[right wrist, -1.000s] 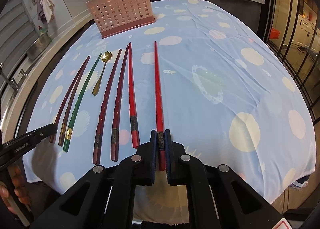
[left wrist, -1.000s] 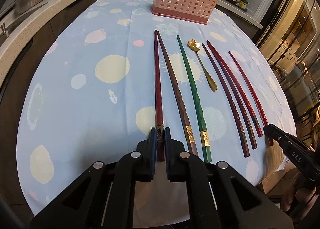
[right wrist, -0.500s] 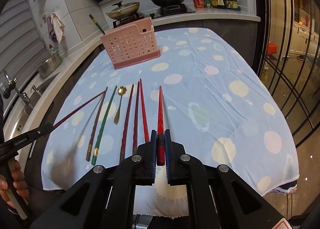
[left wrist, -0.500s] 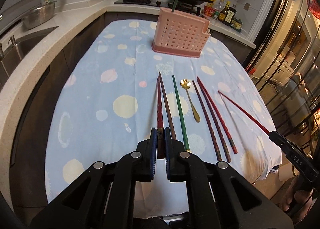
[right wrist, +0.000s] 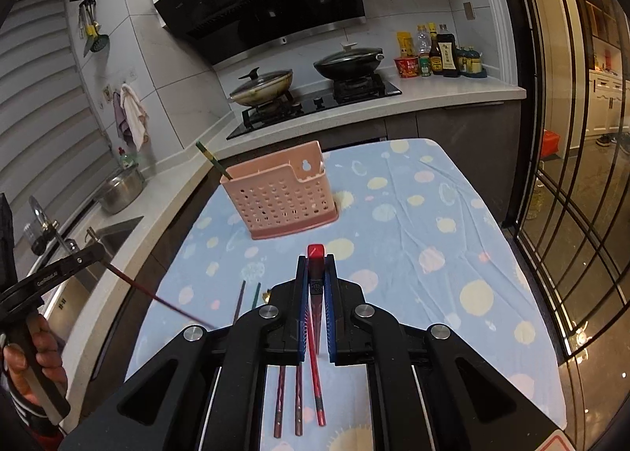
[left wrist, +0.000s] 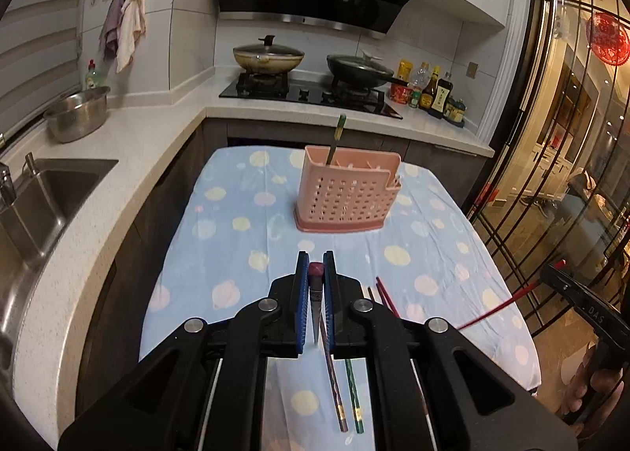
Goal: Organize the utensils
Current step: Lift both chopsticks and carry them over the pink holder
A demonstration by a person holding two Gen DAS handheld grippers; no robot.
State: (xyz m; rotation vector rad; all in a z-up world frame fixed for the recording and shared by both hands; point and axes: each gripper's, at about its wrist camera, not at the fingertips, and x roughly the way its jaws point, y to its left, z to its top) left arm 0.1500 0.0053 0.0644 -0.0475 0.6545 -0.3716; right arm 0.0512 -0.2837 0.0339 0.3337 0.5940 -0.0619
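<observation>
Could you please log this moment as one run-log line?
left gripper: shut on dark red chopstick | right gripper: shut on bright red chopstick | pink holder: ahead

Brightness: dim indoor light, warm in the left wrist view, cooler in the right.
Glare: amber reflections on the glass door (left wrist: 571,159); a bright strip under the range hood (right wrist: 275,45).
Shadows: soft, faint on the tablecloth (right wrist: 413,238).
Distortion: strong fisheye; counter edge (left wrist: 118,214) curves, corners go black.
Sharpness: centre clear; blur at the tablecloth's near edge.
</observation>
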